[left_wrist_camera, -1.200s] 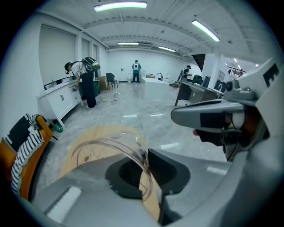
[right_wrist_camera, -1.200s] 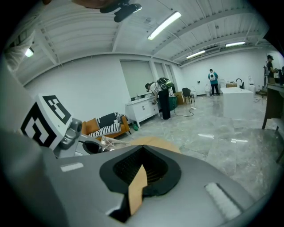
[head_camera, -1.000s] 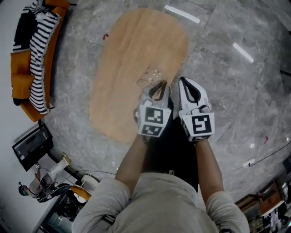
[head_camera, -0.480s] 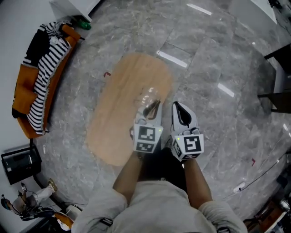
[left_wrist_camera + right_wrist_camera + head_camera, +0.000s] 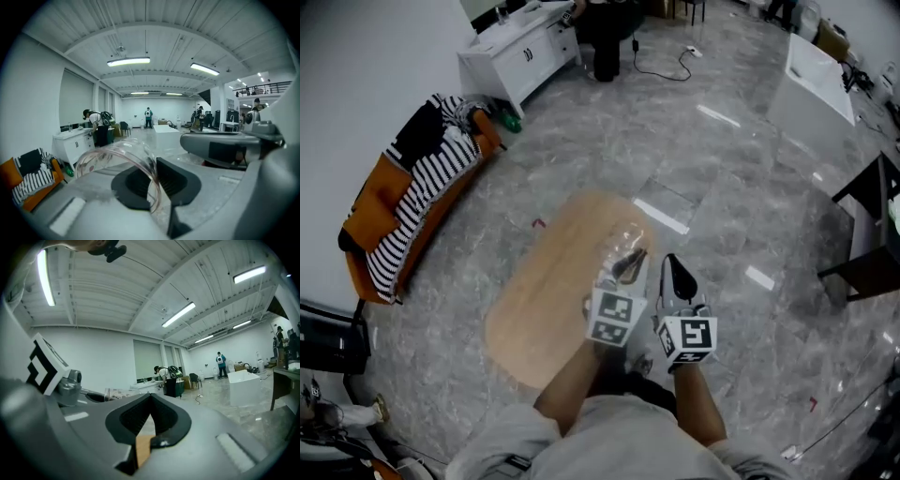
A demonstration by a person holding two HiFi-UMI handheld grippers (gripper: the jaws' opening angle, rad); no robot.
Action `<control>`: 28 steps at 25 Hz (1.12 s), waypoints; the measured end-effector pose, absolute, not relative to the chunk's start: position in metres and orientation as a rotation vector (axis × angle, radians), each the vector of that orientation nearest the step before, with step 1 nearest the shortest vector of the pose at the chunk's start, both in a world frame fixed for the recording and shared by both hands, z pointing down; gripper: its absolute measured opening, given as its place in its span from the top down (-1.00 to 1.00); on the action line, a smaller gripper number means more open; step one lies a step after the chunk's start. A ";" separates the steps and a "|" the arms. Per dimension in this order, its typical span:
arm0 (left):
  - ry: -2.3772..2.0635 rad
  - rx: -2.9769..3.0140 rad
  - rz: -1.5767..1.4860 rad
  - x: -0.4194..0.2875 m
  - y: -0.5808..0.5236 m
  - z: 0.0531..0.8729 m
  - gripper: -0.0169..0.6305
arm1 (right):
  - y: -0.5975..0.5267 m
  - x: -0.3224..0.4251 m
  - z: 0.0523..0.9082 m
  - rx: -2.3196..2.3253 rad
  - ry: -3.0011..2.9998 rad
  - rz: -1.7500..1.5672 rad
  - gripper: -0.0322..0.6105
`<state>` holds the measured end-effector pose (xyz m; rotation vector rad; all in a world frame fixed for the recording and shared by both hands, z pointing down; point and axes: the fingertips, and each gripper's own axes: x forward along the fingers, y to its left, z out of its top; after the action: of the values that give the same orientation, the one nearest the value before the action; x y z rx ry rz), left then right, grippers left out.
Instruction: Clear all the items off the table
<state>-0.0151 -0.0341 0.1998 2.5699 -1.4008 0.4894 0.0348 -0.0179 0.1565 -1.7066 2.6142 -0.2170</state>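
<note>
Grey marble floor (image 5: 675, 141) fills a big open room, with an orange sofa (image 5: 380, 220) along its left wall. An oval wooden table (image 5: 546, 300) stands bare. Over its near right edge, the left gripper (image 5: 627, 263) pinches the wall of a clear glass (image 5: 117, 152), which is held above the tabletop and tilted, its long axis running leftward across the jaws. Just beside it, the right gripper (image 5: 673, 266) has its jaws together on nothing.

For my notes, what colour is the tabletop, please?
The tabletop is light wood-brown, best in the head view.
</note>
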 end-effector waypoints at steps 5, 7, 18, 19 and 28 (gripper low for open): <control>-1.437 2.632 0.445 -0.010 -0.024 0.163 0.79 | -0.009 0.043 0.116 -1.687 2.598 -0.073 0.88; -1.452 2.654 0.429 -0.011 -0.027 0.152 0.79 | -0.010 0.043 0.101 -1.692 2.596 0.001 0.88; -1.418 2.738 0.380 0.006 -0.023 0.121 0.79 | 0.000 0.055 0.070 -1.708 2.565 0.149 0.88; -1.415 2.742 0.379 0.007 -0.022 0.119 0.79 | 0.001 0.055 0.068 -1.708 2.563 0.153 0.88; -1.419 2.730 0.355 0.001 -0.013 0.121 0.79 | 0.004 0.048 0.071 -1.692 2.556 0.154 0.88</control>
<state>0.0012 -0.0131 0.1209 2.7298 -1.4193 0.3545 0.0479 0.0037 0.0705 -1.6917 2.5560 0.1542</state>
